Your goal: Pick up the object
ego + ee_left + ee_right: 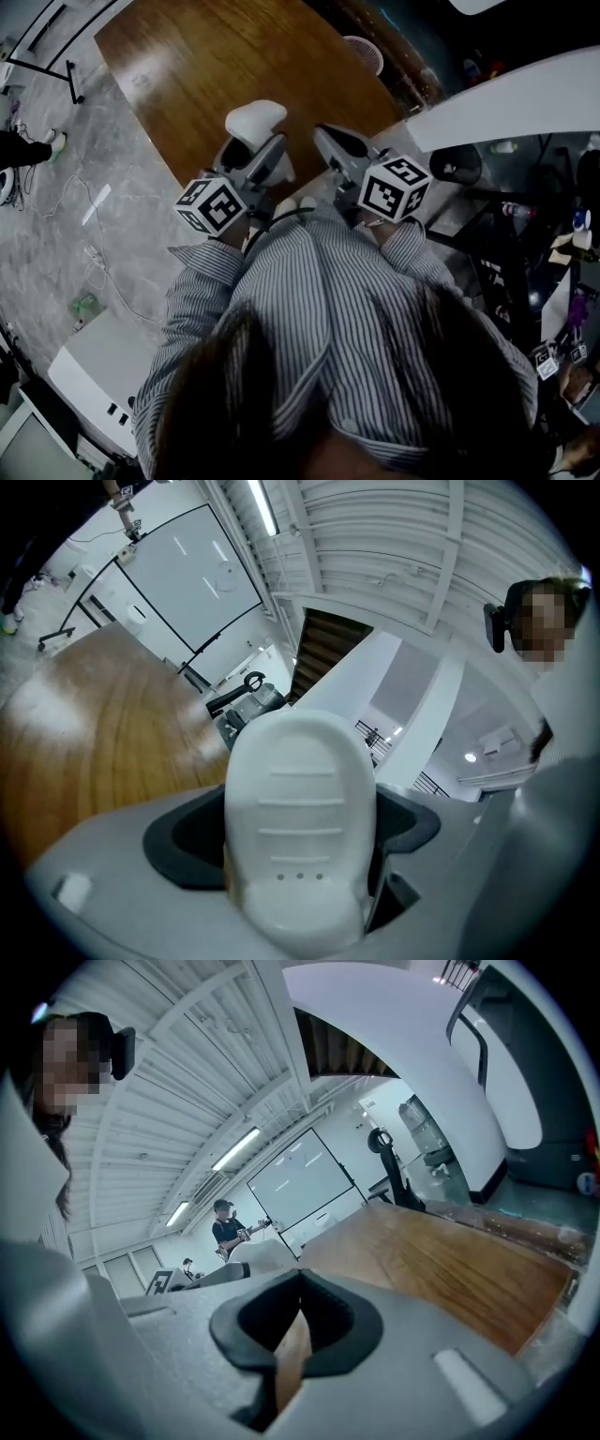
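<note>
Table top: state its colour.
The table top is brown, with wood grain; the head view shows it best.

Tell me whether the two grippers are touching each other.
Apart. In the head view, the left gripper and the right gripper are held side by side, and a strip of the wooden table shows between them.

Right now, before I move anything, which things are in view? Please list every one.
table: one, brown wood, ahead of the grippers
round thing: one, white, at the table's far edge
counter: one, white, curved, right of the table
chair: one, black, beside the counter
cables: several, pale, on the grey floor, left
far person: one, dark top, across the room
left gripper: white jaws together, empty
right gripper: grey, jaws together, empty
</note>
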`<state>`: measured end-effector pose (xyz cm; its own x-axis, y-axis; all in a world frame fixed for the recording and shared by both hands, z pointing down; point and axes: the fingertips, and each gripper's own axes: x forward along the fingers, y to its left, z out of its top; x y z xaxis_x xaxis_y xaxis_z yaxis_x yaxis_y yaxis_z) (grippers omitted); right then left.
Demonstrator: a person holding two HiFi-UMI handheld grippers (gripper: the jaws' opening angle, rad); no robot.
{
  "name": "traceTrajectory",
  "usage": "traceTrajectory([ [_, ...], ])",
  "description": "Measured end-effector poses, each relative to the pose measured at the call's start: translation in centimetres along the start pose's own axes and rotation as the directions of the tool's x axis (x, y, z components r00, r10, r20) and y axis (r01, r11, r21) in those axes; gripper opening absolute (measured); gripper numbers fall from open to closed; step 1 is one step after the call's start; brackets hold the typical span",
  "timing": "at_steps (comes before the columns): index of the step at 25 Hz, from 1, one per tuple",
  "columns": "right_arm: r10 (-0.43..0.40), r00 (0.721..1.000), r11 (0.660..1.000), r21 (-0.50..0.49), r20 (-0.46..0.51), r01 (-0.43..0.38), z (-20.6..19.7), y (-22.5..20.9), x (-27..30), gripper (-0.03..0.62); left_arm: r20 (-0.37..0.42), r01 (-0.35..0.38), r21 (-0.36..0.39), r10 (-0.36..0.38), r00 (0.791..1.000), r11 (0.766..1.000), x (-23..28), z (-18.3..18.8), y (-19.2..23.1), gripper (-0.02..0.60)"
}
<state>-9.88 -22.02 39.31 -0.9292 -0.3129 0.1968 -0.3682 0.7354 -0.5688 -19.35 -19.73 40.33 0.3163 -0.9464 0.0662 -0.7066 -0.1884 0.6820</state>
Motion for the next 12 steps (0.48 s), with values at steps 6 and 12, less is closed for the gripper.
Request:
traceTrajectory([
  [6, 0.039, 0.999, 0.999, -0.007, -0.029, -0.039, -0.44, 0.82, 0.41, 0.002, -0.011, -0.026, -0.026, 0.025, 1.0, 0.999, -0.58, -0.49, 0.47, 0.457],
  [12, 0.045, 0.998, 0.999, -0.011, -0.034, -0.045, -0.39, 0.82, 0.4, 0.002, -0.018, -0.019, -0.026, 0.019, 1.0, 0.999, -0.39, -0.55, 0.3, 0.457],
])
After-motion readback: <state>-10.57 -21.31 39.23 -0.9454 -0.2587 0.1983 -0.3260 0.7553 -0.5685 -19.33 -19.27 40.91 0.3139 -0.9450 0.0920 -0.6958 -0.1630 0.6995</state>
